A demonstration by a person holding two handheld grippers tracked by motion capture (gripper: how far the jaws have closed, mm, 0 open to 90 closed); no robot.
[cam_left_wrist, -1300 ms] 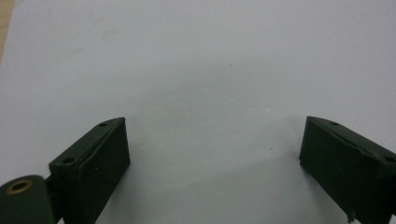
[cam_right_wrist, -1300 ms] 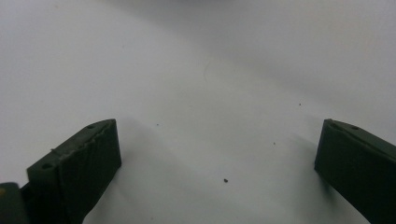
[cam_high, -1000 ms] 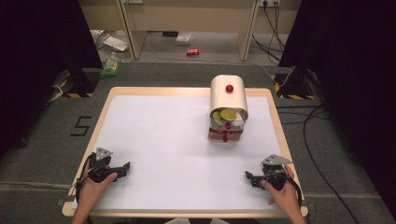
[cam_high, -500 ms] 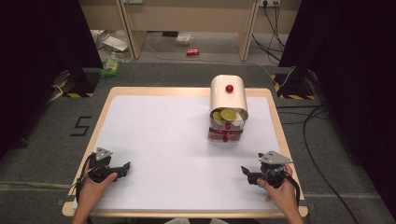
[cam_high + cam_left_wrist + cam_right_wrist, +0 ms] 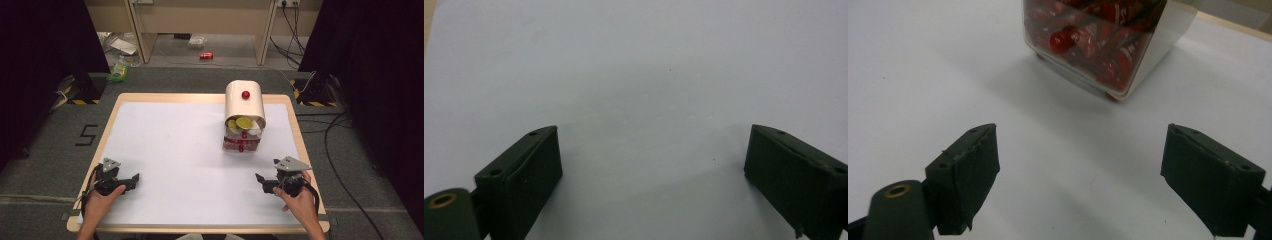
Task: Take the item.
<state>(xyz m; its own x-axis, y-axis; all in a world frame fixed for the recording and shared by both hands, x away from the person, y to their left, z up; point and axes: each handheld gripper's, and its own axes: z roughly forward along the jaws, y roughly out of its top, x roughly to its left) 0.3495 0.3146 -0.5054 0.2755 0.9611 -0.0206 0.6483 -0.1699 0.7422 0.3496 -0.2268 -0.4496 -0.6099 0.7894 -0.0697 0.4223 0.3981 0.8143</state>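
Observation:
A cream bread-bin-shaped container (image 5: pixel 244 102) with a red knob stands at the back right of the white table (image 5: pixel 170 145). Its rounded lid is raised over yellow pieces (image 5: pixel 243 122), and a clear lower box (image 5: pixel 241 144) holds red wrapped items. My right gripper (image 5: pixel 261 182) rests open near the front right, its jaws pointing left. In the right gripper view the gripper (image 5: pixel 1080 150) faces the clear box of red items (image 5: pixel 1093 45), still well short of it. My left gripper (image 5: pixel 132 181) sits open at the front left, with bare table between its fingertips (image 5: pixel 651 150).
A wooden rim (image 5: pixel 295 130) frames the table. On the floor beyond the table lie a red can (image 5: pixel 206 55), cables (image 5: pixel 292 22) and some packaging (image 5: pixel 119 70). Black curtains hang on both sides.
My right gripper has shifted a little to the left and forward. The left gripper and the container have stayed where they were.

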